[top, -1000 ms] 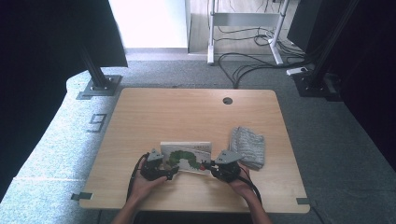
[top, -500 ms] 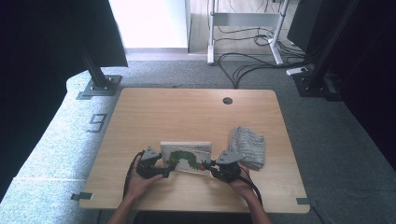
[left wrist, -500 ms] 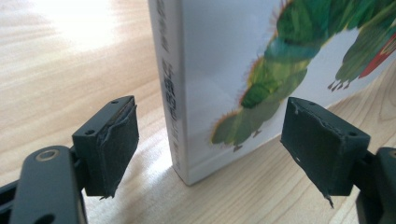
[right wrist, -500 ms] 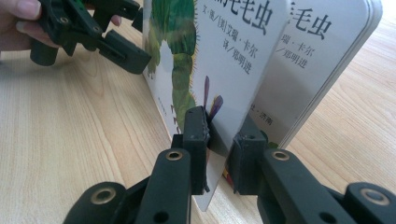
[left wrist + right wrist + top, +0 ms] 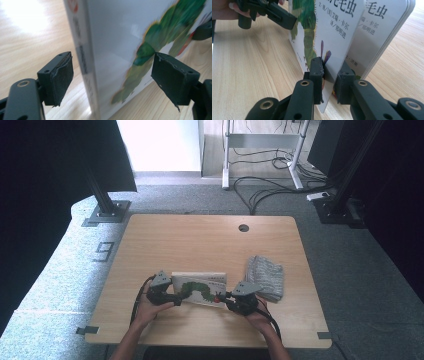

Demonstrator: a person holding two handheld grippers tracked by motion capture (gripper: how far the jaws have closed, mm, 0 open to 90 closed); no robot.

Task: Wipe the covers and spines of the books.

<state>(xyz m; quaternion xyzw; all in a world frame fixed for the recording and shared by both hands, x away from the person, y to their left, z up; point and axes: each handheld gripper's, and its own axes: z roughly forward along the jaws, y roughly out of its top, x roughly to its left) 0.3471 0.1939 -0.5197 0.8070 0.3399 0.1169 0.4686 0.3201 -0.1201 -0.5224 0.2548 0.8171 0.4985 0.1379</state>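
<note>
High view: a light wooden surface (image 5: 200, 245) with rounded corners and a round cable hole (image 5: 243, 227) stands on grey carpet (image 5: 350, 265), with black stands at the upper left and right of the frame and loose cables (image 5: 270, 185) on the floor at top centre. A picture book (image 5: 199, 289) with a green caterpillar on its white cover sits in the lower middle of the frame, with a folded grey knitted cloth (image 5: 265, 277) just to its right. The left gripper (image 5: 172, 300) is at the book's left edge and the right gripper (image 5: 227, 299) at its right edge, each held in a hand (image 5: 150, 307) that enters from the bottom.

Left gripper view: the left gripper (image 5: 112, 82) is spread wide, its rough black pads (image 5: 61, 77) apart on either side of the book (image 5: 115, 50); whether they touch it cannot be told. The glossy cover rises from the wood grain.

Right gripper view: the right gripper (image 5: 329, 75) is clenched on the thin front cover (image 5: 329, 32), lifted away from the thick rounded board pages (image 5: 382, 37) behind. The left gripper (image 5: 279, 15) shows at the upper left.
</note>
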